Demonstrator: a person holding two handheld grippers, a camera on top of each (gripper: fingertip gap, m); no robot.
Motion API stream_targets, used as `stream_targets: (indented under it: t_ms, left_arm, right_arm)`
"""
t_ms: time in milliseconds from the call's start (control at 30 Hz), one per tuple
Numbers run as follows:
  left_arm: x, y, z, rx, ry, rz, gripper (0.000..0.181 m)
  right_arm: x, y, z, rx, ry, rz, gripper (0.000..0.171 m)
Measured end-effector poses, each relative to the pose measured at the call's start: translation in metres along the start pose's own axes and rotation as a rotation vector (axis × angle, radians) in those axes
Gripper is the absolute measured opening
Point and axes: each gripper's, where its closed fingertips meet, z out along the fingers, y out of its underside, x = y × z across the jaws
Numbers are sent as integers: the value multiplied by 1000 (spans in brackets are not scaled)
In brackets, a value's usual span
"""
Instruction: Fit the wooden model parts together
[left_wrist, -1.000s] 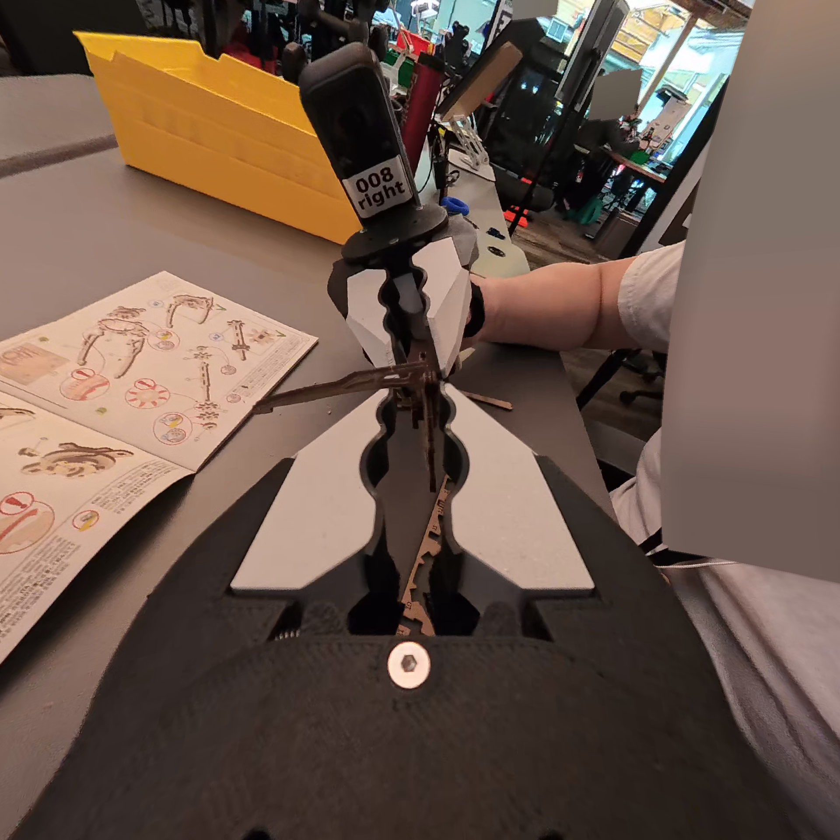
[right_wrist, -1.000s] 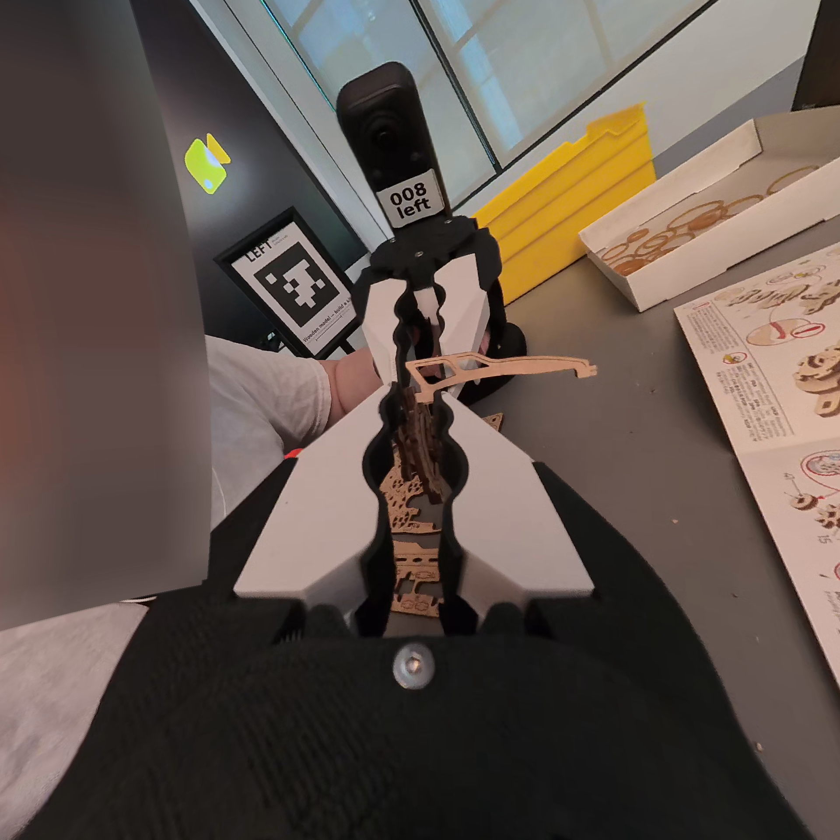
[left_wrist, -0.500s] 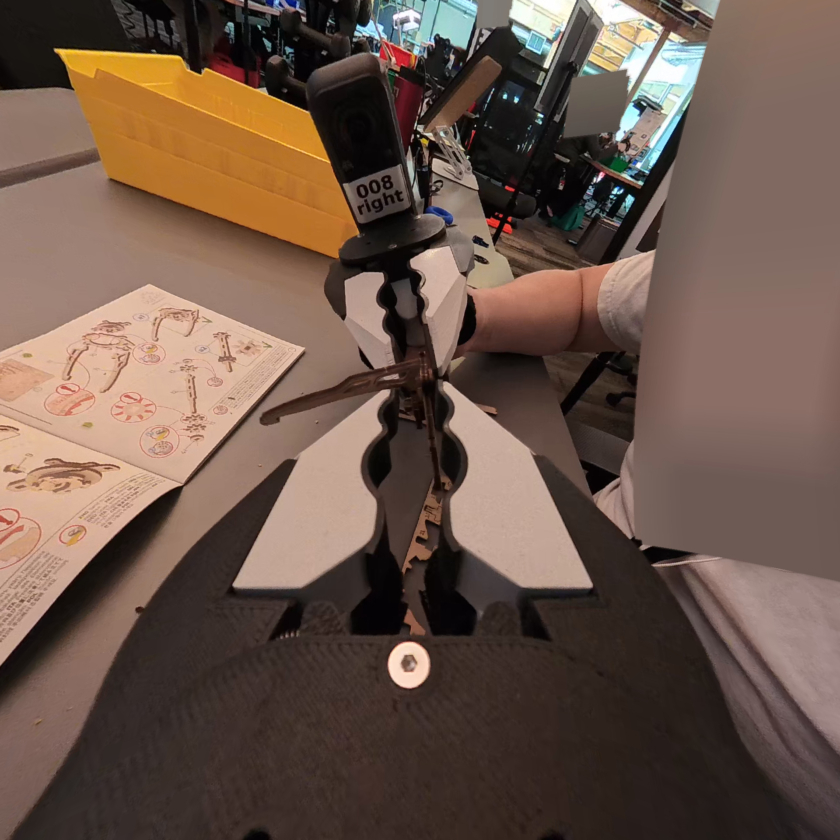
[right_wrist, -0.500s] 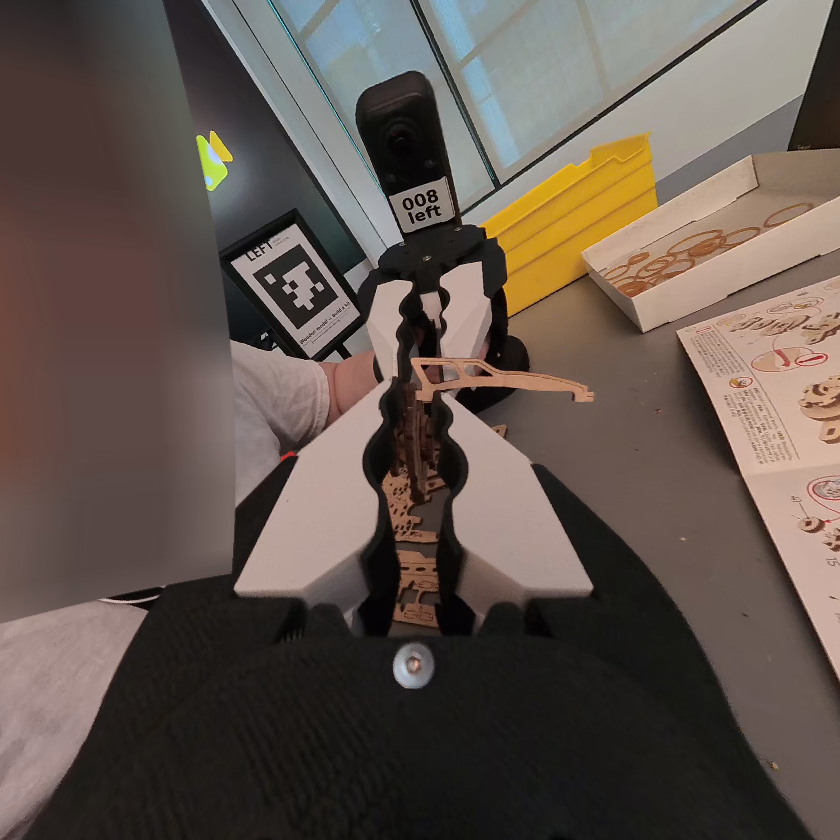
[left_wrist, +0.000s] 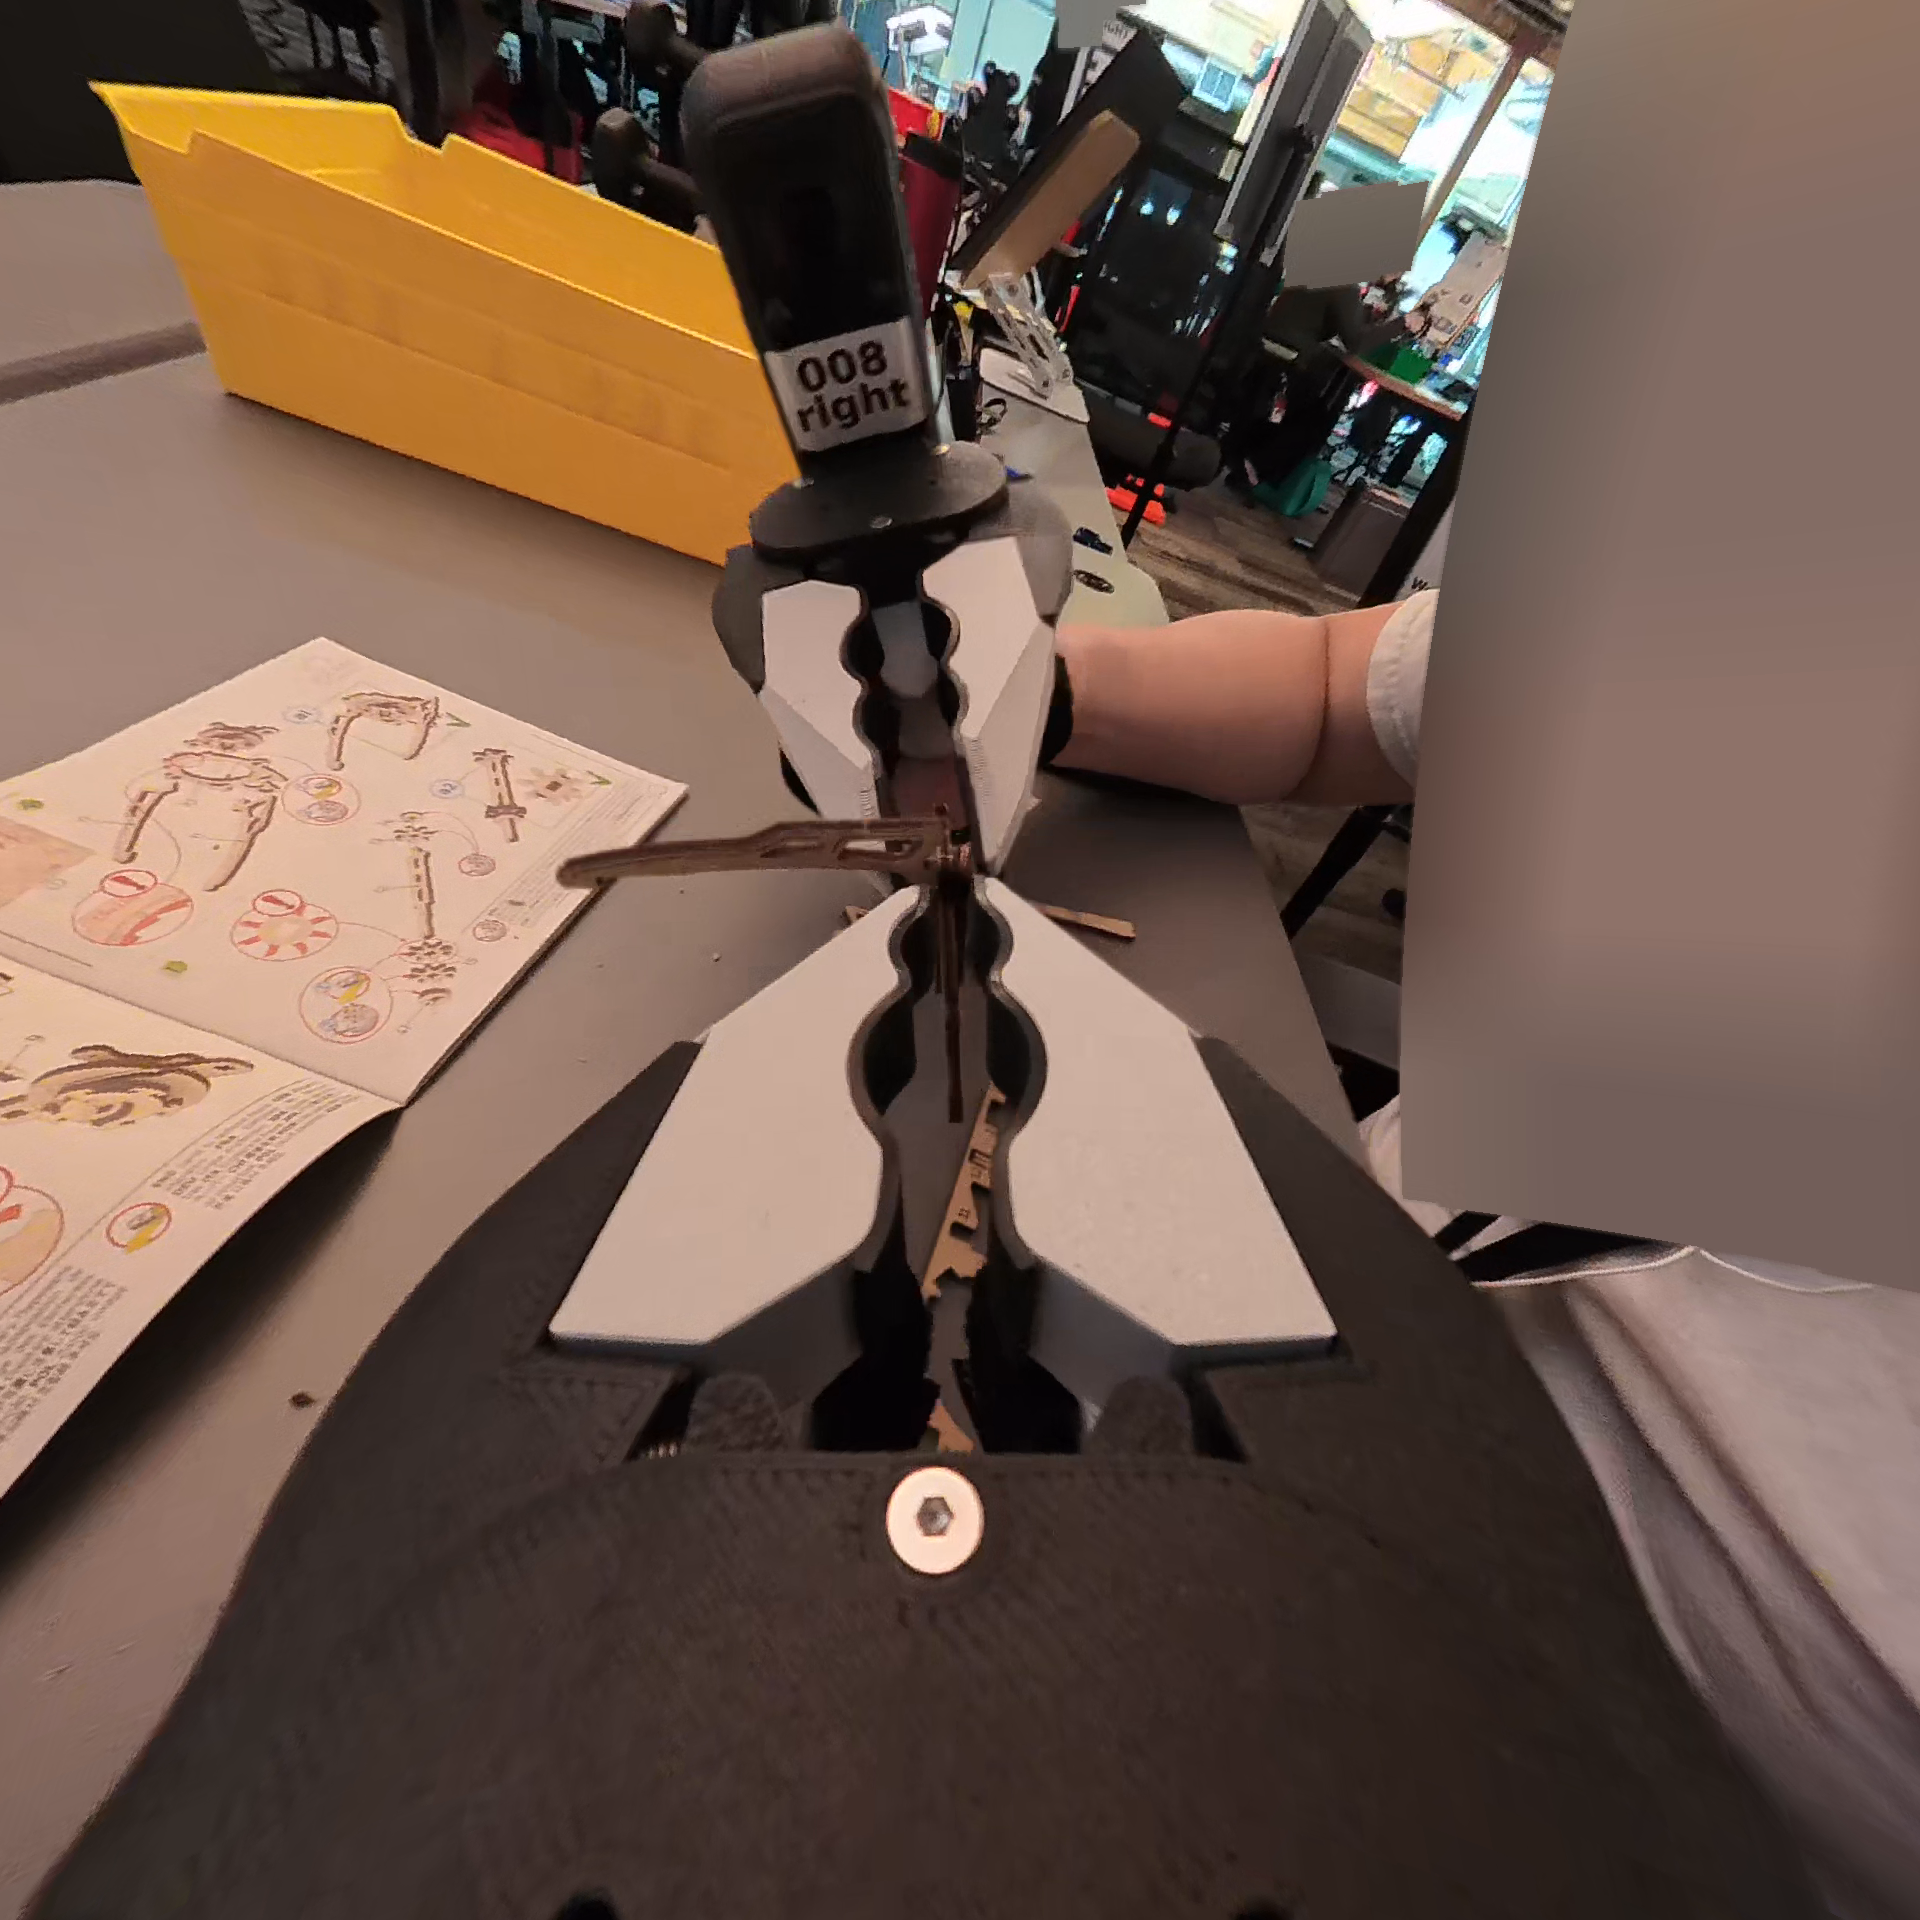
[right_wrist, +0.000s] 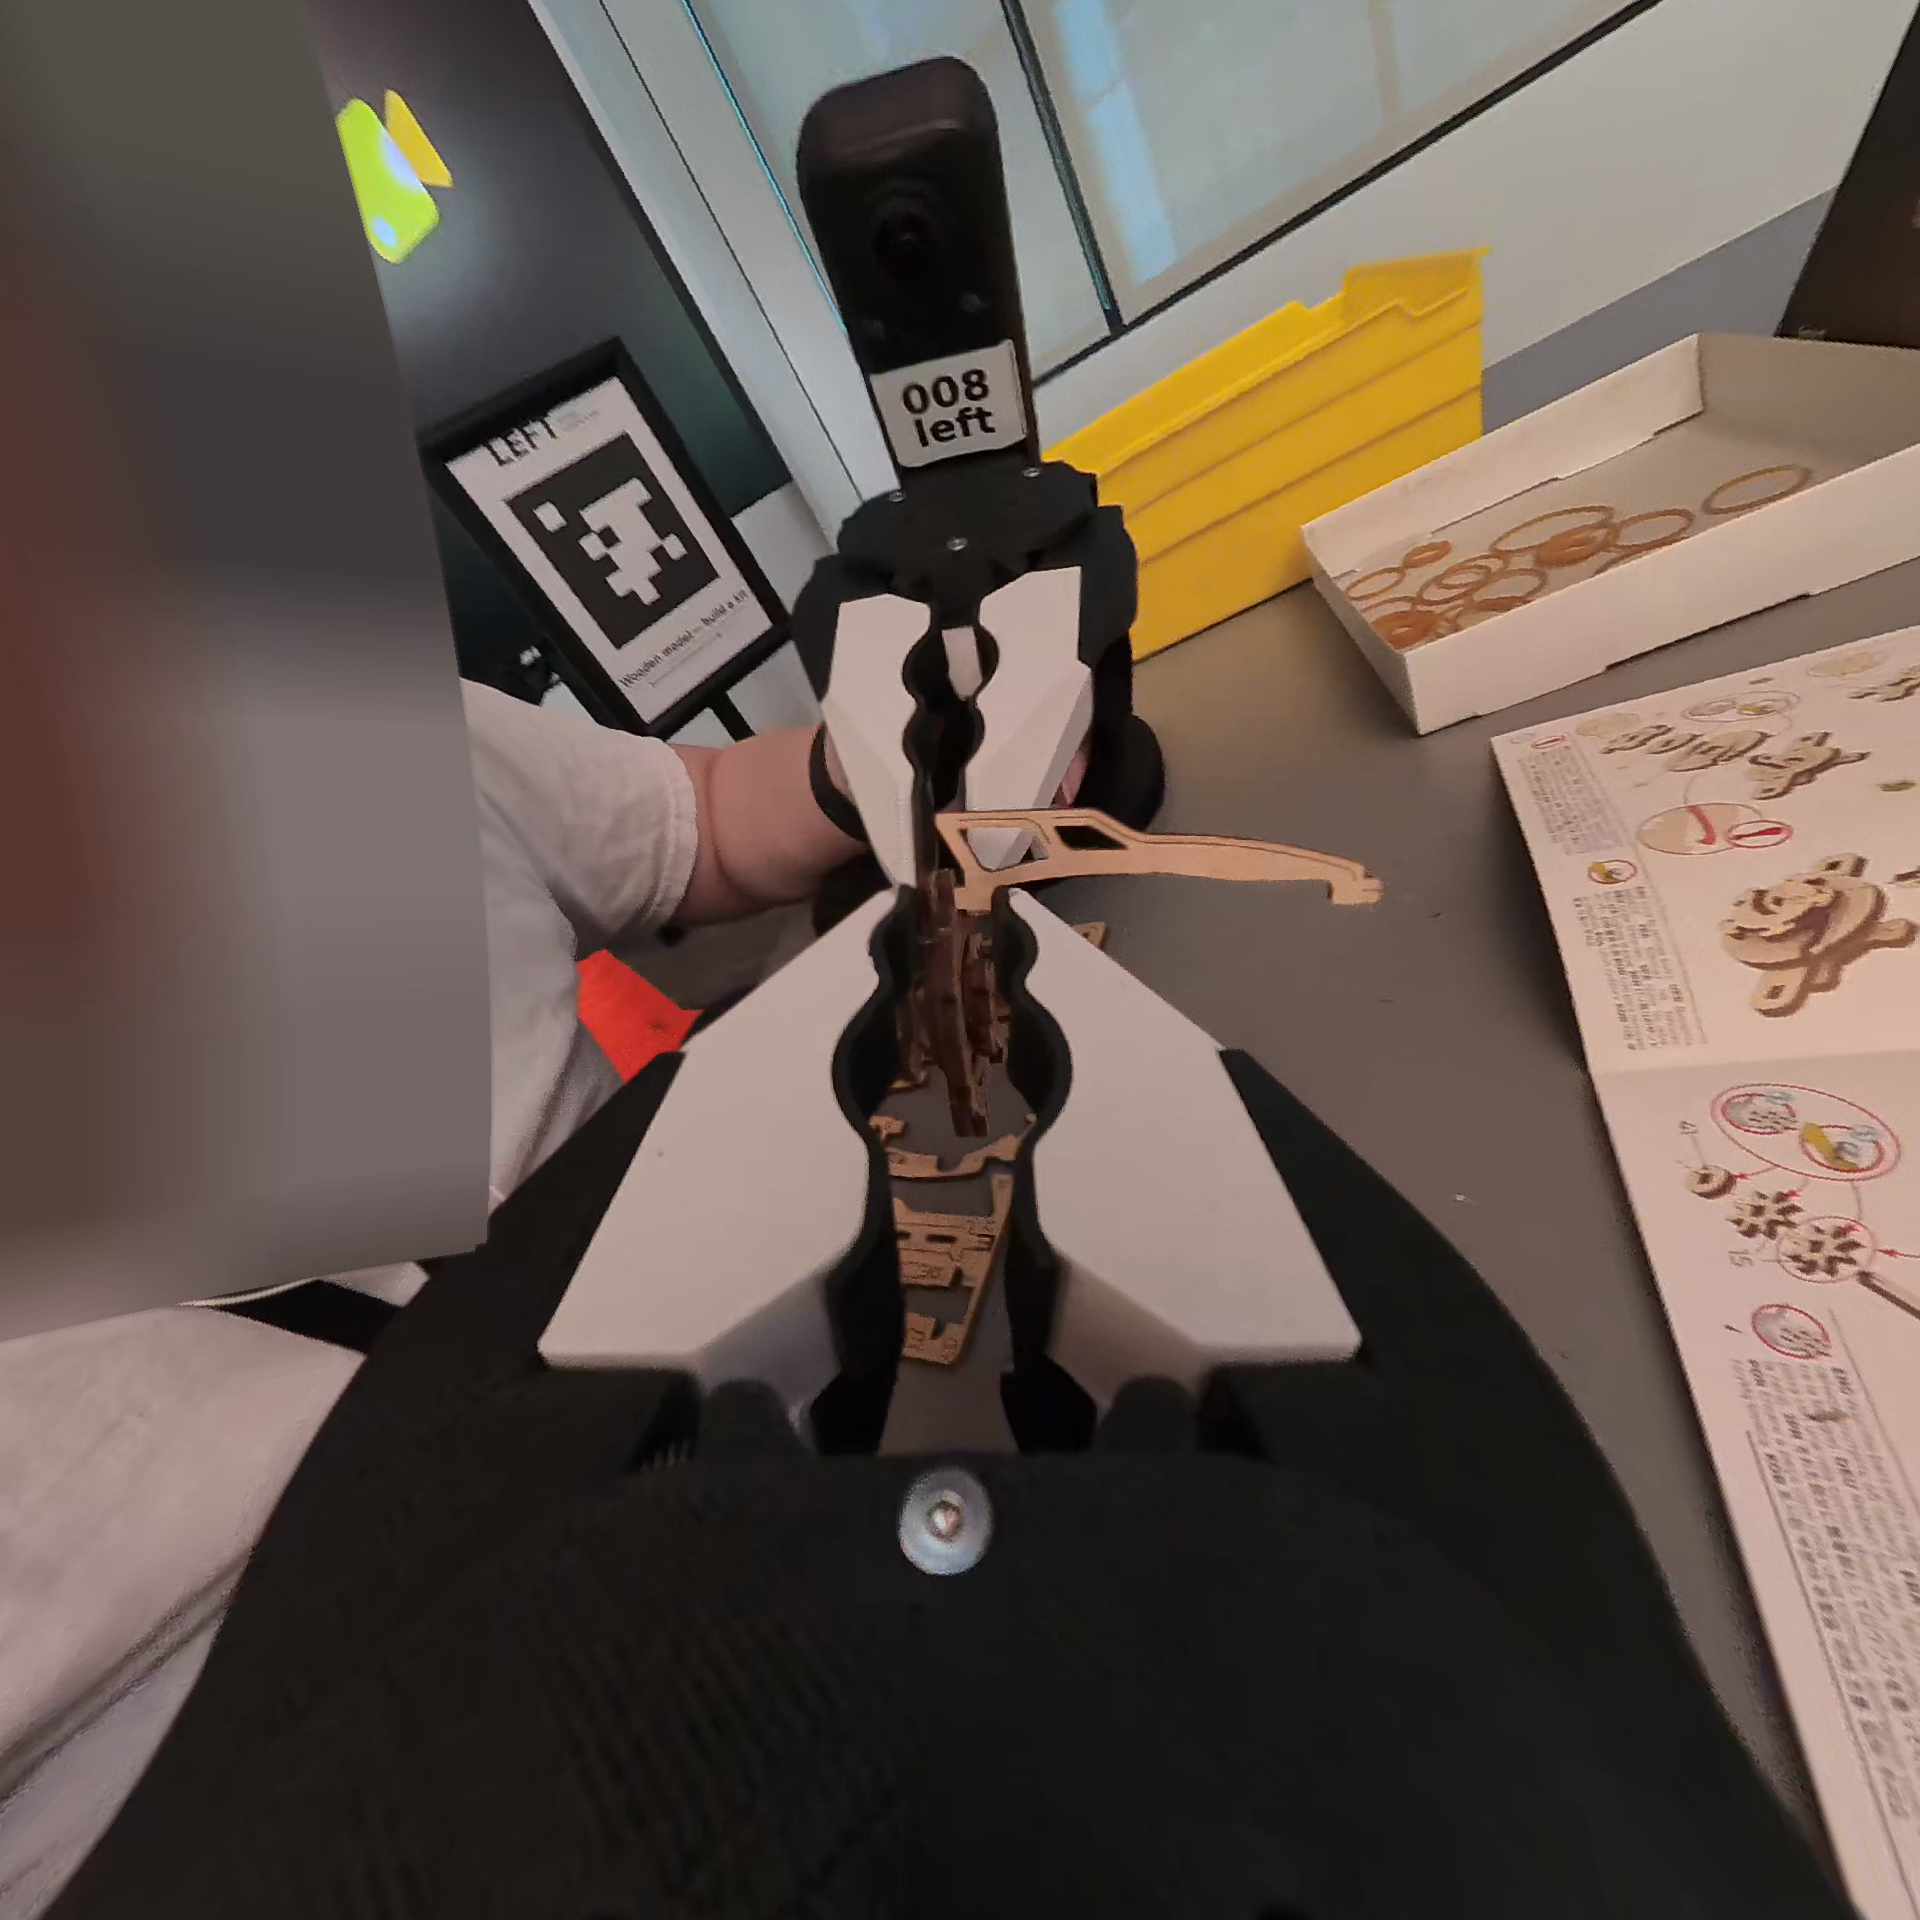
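A booklet (right_wrist: 1756, 1039) lies on the table (right_wrist: 1351, 1039), a tray (right_wrist: 1558, 561) behind it, beside a bin (right_wrist: 1278, 436).

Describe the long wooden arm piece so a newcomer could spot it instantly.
Start at the yellow bin at the table's back, then the two grippers meeting tip to tip before it. The long wooden arm sticks out sideways from that meeting point, above the table; unlike the loose rings in the white tray, it is slender with cut-out windows.

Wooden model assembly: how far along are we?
Done: small gear cluster already stacked, clamped in right gripper. In hand: left gripper pinches a thin plate, tips meeting, long arm sticking out sideways; seating unclear. Left: loose flat parts on table, rings in white tray.
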Motion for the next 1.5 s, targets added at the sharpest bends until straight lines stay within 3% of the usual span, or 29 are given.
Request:
stream_targets:
  t_ms: [267,500,1033,1133,1500]
  left_arm:
    - [-8,6,1,-33,-57,32,14]
    - [-9,7,0,-29,-31,-15,0]
    - [-11,9,0,-32,-32,-52,0]
    - [-9,6,0,-18,-25,-45,9]
    - [-7,8,1,-51,-38,12,3]
  right_arm:
    - [3,-2,0,16,16,19,11]
    - [6,2,-1,-3,20,20,13]
    - [11,11,-1,-85,83,-65,11]
    - [12,11,1,-81,90,-61,10]
    - [9,12,2,-102,122,-127,9]
